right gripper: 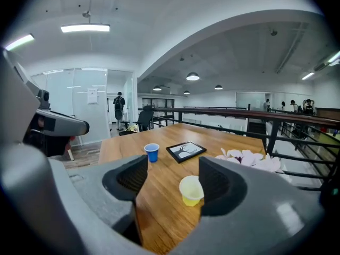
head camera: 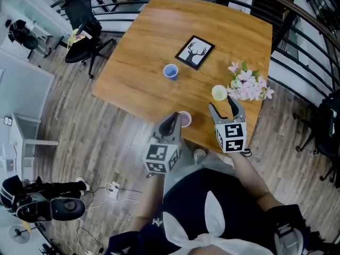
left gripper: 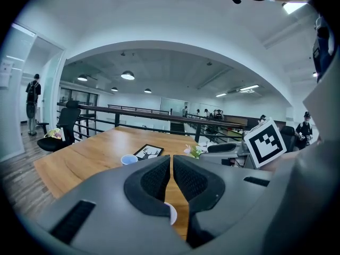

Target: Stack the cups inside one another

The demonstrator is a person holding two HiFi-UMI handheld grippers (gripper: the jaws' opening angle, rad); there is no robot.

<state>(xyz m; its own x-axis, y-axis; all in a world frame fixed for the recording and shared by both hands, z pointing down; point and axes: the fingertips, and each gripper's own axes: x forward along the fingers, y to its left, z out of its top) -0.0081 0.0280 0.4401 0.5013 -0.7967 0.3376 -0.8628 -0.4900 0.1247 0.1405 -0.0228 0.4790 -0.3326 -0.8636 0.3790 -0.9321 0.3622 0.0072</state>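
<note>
Three small cups stand apart on the wooden table: a blue cup in the middle, a yellow cup by the flowers, and a pink cup at the near edge. My left gripper hovers just left of the pink cup, its jaws shut with nothing between them; the cup's rim shows below the pads. My right gripper is open just short of the yellow cup. In the right gripper view the yellow cup stands ahead between the spread jaws, untouched.
A framed deer picture lies beyond the blue cup. A bunch of pink and white flowers sits right of the yellow cup, close to the right gripper. Office chairs stand to the table's left, and a railing runs behind it.
</note>
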